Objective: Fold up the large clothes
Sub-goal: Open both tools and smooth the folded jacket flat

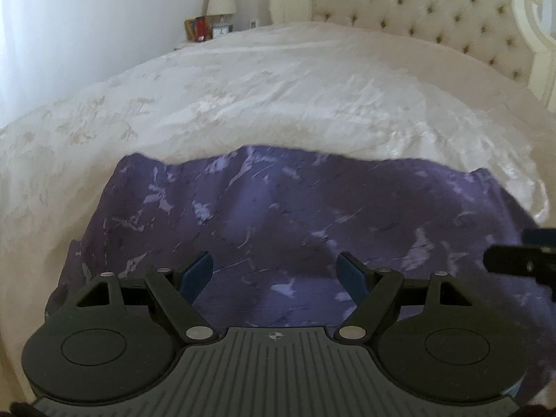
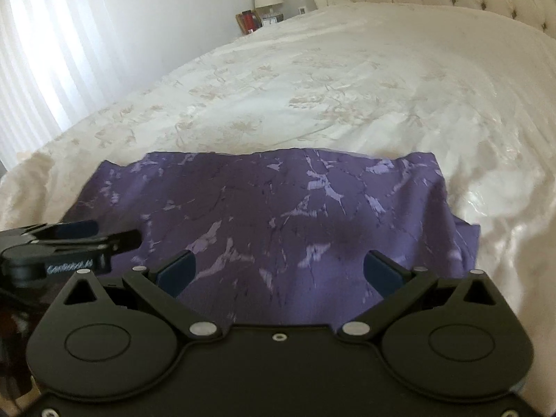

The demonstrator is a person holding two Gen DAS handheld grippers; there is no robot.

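Purple garment (image 1: pixel 278 215) with pale marbled streaks lies spread on the cream bedspread (image 1: pixel 260 90), at the near end of the bed, well away from the tufted headboard (image 1: pixel 434 10). Its far edge runs roughly straight across, slightly wavy; the surface is fairly flat with low wrinkles (looks already folded at least once, but hard to tell layers from this angle).

Left gripper (image 1: pixel 276 272) hovers over the garment's near part, blue-padded fingers (image 1: pixel 196 274) spread wide, nothing between them, only cloth underneath. Right gripper (image 2: pixel 279 271) also over the garment, fingers (image 2: pixel 382 272) spread apart, nothing pinched. Whether either touches the cloth is unclear.

The two grippers sit side by side above the garment; each shows at the other view's edge.

Beyond the headboard's left post: a lamp (image 1: pixel 221 0) on a nightstand with small items. Left of the bed, a white curtain (image 2: pixel 69 34).
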